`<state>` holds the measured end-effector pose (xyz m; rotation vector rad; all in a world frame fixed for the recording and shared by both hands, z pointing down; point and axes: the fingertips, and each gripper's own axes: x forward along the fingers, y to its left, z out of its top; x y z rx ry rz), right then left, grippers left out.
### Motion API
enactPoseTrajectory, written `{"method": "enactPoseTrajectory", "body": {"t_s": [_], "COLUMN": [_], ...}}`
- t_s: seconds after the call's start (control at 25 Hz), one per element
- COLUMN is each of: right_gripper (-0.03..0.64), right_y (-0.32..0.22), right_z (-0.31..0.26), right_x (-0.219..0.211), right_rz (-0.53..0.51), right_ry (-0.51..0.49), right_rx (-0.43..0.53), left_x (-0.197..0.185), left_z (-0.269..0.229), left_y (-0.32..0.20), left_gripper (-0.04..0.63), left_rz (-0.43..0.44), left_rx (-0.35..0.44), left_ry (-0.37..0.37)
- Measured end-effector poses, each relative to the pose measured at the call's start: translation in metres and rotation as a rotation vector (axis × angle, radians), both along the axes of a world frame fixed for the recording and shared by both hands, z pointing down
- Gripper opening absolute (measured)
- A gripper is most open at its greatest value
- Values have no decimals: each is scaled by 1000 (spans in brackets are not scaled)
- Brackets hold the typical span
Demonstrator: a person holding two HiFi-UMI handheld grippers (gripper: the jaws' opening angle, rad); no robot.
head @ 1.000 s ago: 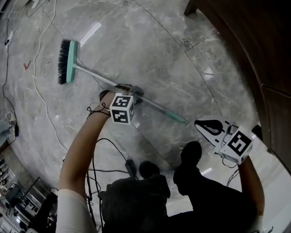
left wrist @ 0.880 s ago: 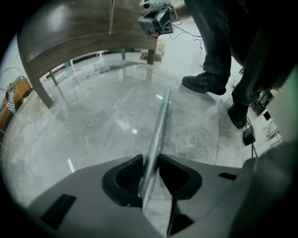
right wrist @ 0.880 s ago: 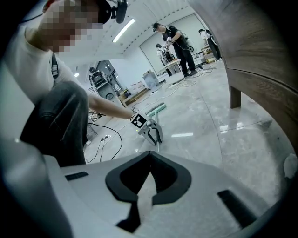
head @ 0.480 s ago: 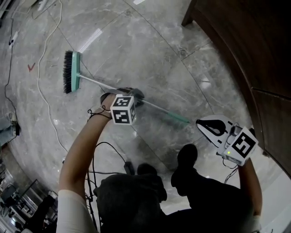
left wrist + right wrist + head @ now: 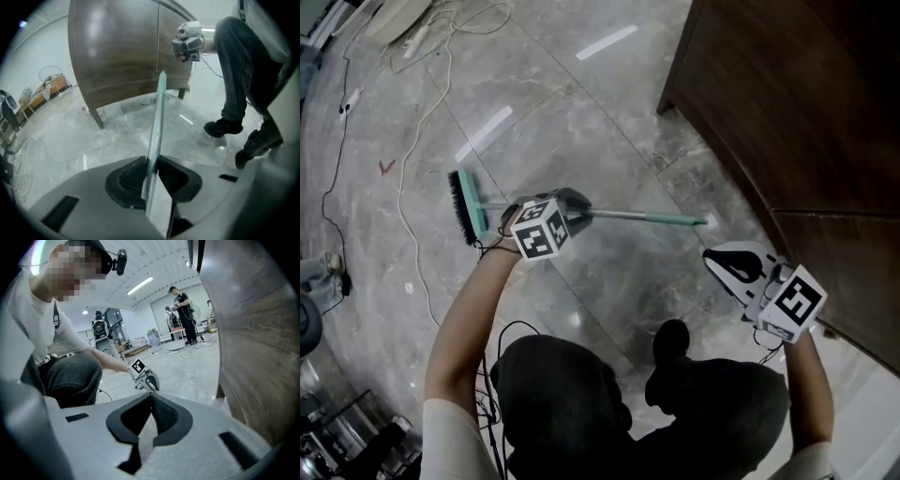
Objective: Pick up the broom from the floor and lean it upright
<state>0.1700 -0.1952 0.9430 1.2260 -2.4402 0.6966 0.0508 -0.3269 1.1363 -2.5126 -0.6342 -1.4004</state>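
**Head view: broom pinched by the left gripper, right one empty**

Far left, a white cable (image 5: pixel 420 141) snakes over the marble floor (image 5: pixel 581 103). Next comes the broom (image 5: pixel 623 215), brush head (image 5: pixel 466 206) at the left and handle running right to its green tip, which is near the wooden cabinet (image 5: pixel 787 112). The left gripper (image 5: pixel 572 202) has just been closing, and its pads are clamped on the metal handle (image 5: pixel 157 122). Further right, the right gripper (image 5: pixel 731 262) hangs apart from the broom, jaw tips pressed together on nothing.
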Motion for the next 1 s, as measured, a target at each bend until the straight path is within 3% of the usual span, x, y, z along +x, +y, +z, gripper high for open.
{"method": "enactPoseTrajectory", "body": {"t_s": [0.36, 1.0], "right_gripper": [2, 2], "right_y": [-22, -38], "right_z": [-56, -129], "right_x": [25, 49], "right_rz": [47, 105], "right_ry": [63, 117], "right_rx": [104, 204], "left_x": [41, 125], "left_z": [-95, -212], "left_y": [-21, 5], "left_gripper": [68, 69], "left_rz": [-98, -240], "left_rx": [-19, -239], "left_ry": [168, 388]}}
